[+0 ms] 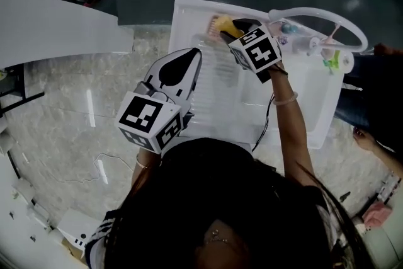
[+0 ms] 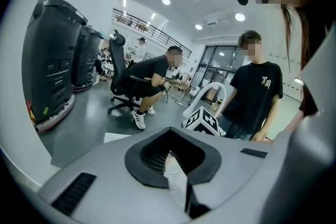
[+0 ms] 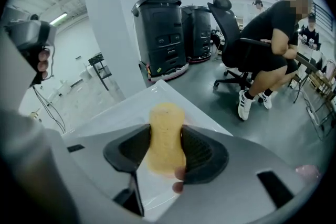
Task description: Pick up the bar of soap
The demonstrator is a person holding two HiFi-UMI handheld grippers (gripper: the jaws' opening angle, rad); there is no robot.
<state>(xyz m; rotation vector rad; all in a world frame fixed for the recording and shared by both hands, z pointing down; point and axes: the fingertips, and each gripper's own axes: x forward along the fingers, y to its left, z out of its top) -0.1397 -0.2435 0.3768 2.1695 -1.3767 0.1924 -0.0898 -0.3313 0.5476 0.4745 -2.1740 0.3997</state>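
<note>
Right gripper view showed the right gripper point(image 3: 167, 131) clamped on the bar of soap point(image 3: 167, 141), one black ribbed pad pressed to each long side. The soap was a pale yellow-orange oblong with rounded ends and a dull, slightly pitted skin. It stood upright in the middle of the frame, its top rising above the pads, and it looked a little narrower where the pads squeezed it. Behind it lay the white sink point(image 3: 131, 107); whether the soap touched the sink could not be told.

In the head view, the soap point(image 1: 228, 27) appeared as a small yellow shape in the upper middle of the frame. It sat at the tip of the right gripper point(image 1: 238, 31), near the upper left corner of the sink point(image 1: 189, 16). The sink was set in a pale marbled surface point(image 1: 75, 104).

The left gripper point(image 1: 194, 55) hovered at the sink's left edge, lower in the frame. In the left gripper view, the left gripper point(image 2: 170, 152) had its jaws drawn together, grasping nothing.
</note>
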